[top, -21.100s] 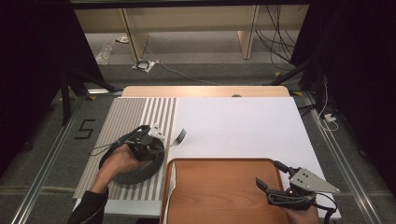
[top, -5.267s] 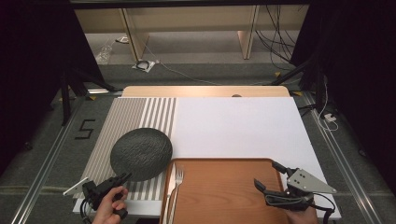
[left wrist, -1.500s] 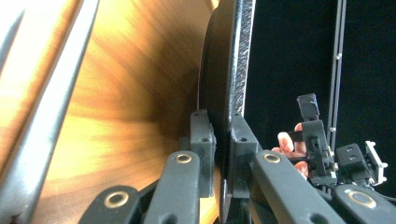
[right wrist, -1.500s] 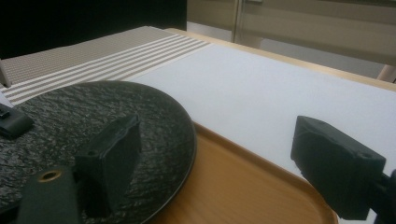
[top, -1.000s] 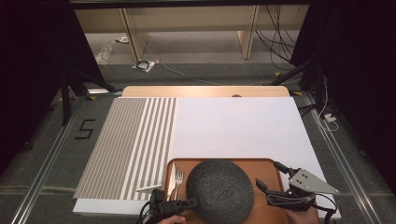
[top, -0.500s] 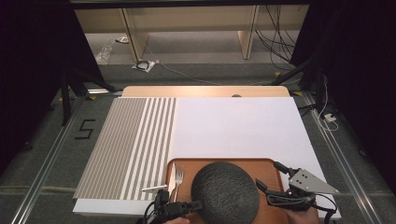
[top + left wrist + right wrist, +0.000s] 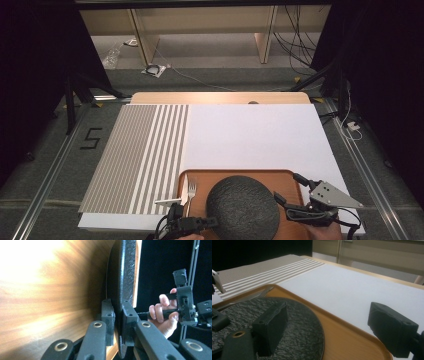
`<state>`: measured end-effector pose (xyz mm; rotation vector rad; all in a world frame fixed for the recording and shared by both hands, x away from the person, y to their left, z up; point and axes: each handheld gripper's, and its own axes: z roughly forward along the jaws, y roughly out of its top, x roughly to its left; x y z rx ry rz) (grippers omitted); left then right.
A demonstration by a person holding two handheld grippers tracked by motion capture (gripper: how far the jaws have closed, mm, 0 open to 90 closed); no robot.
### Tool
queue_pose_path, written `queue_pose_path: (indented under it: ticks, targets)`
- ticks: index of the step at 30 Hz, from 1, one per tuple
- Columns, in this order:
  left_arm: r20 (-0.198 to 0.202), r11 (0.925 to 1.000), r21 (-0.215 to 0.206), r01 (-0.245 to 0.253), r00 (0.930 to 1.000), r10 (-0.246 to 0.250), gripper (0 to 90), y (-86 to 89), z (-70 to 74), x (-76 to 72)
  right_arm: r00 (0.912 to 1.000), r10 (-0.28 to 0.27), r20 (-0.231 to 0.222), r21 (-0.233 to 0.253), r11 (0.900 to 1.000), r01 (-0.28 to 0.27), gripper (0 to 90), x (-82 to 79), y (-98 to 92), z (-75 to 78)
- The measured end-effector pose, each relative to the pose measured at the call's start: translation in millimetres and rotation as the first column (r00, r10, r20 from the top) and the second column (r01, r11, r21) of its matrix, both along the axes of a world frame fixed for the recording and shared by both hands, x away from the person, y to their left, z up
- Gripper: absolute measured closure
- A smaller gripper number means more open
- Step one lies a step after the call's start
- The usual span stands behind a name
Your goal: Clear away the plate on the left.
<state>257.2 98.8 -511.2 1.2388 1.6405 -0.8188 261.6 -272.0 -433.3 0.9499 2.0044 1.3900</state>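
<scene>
One dark plate (image 7: 243,206) on wooden tray (image 7: 200,176), beside fork (image 7: 190,190). Left gripper (image 7: 117,315) clamped on plate rim; right gripper (image 7: 327,322) spread apart, empty. Judged stiff, heavy, breakable, rough-textured; best taken at the rim, kept level.

A white mat (image 7: 250,140) with a striped left part is seen on the table; cables (image 7: 295,35) lie on the floor beyond.
</scene>
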Motion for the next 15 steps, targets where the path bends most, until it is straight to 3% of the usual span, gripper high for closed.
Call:
queue_pose_path:
  ticks: [4, 9, 11, 15]
  targets:
    - [0.023, 0.9998, 0.016, 0.013, 0.9996, -0.013, 81.8, 0.0, 2.1, 0.4, 1.0, -0.001, 0.0, 0.003, 1.0, 0.001, 17.3, 0.0, 0.4, 0.1]
    - [0.016, 0.9993, 0.034, 0.017, 0.9997, -0.018, 73.1, 1.9, 2.4, 1.7, 1.0, -0.001, -0.001, 0.004, 1.0, 0.001, 17.3, -0.1, 0.5, 0.1]
    - [0.025, 0.9984, 0.042, 0.037, 0.999, -0.038, 64.5, 1.0, 3.8, 2.4, 1.0, 0.0, -0.001, 0.003, 1.0, 0.0, 17.2, -0.1, 0.7, 0.1]
    - [0.018, 0.9984, 0.038, 0.041, 0.999, -0.042, 61.6, 0.9, 4.1, 3.1, 1.0, 0.001, -0.003, 0.002, 1.0, -0.001, 17.3, 0.0, 0.9, 0.0]
